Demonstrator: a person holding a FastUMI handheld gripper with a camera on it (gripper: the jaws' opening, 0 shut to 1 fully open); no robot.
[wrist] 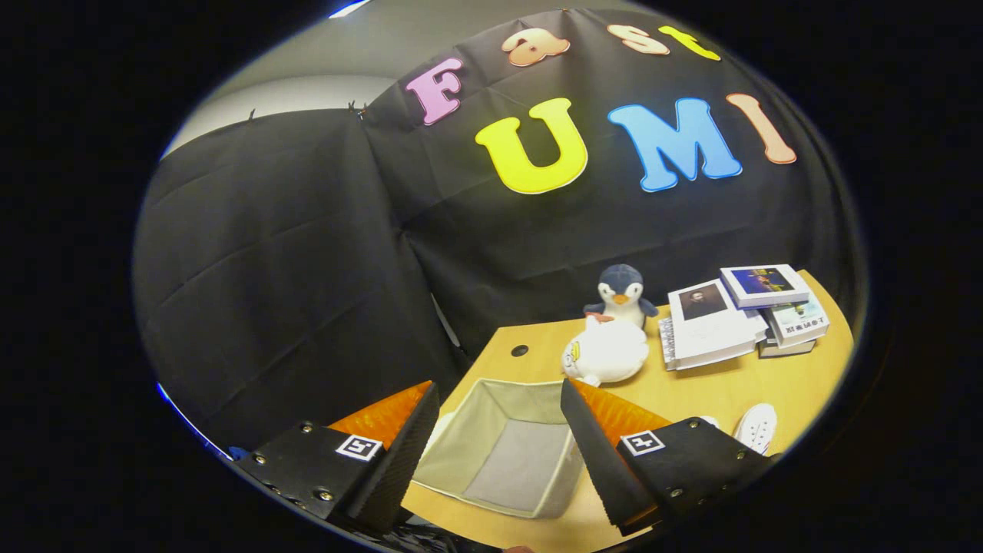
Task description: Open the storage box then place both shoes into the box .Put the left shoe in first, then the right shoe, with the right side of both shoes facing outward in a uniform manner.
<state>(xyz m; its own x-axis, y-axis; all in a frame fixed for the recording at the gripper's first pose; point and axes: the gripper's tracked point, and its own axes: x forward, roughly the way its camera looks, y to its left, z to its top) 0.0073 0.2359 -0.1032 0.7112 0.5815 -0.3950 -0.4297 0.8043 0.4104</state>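
The storage box [470,430], a light fabric bin with no lid on it and an empty grey floor, sits on the wooden table [691,388] between and just beyond my fingers. My gripper [491,399] hangs above it, open, with nothing between the fingers. A white shoe [756,426] lies sole-up on the table to the right of the right finger, partly hidden behind it. A small white bit [710,421] next to it may be part of a second shoe, but I cannot tell.
A penguin plush [622,296] and a white plush [607,352] sit beyond the box near the table's far edge. Stacked books [737,311] lie at the far right. A cable hole [520,350] marks the tabletop near its left edge.
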